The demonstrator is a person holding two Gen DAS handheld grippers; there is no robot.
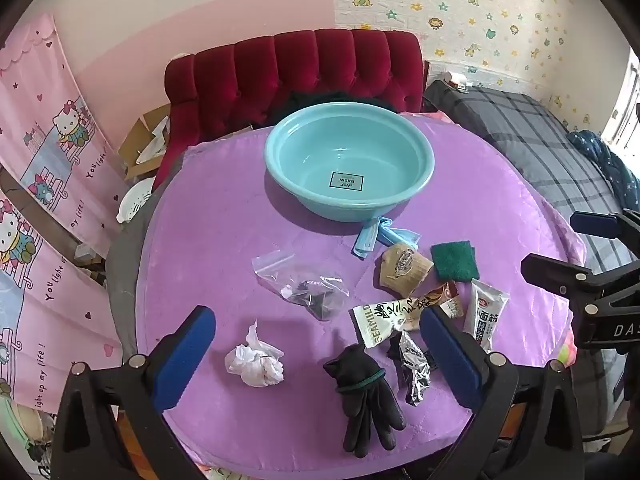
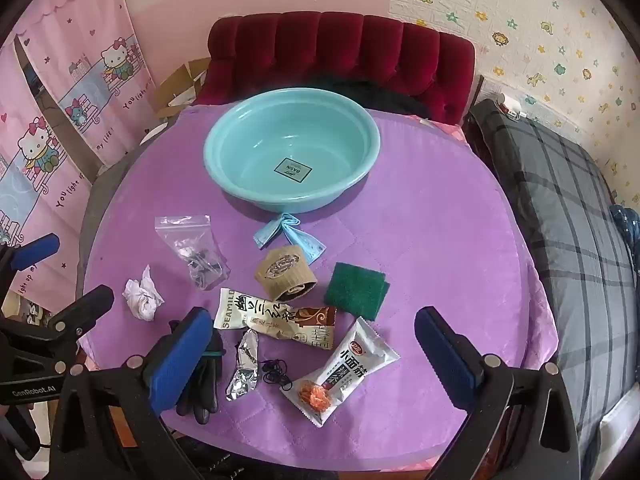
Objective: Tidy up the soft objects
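left gripper [image 1: 320, 344]: jaws wide, holding nothing
right gripper [image 2: 314, 354]: jaws wide, holding nothing
basin [image 2: 240, 184]: on counter [image 2: 440, 240]
glove [image 1: 366, 396]: flat beside tissue [image 1: 256, 364]

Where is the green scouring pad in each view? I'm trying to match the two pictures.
Left wrist view: green scouring pad, right of centre, beside the brown cup sleeve.
Right wrist view: pad just right of centre, below the sleeve.
Shared landmark: the blue basin behind it.
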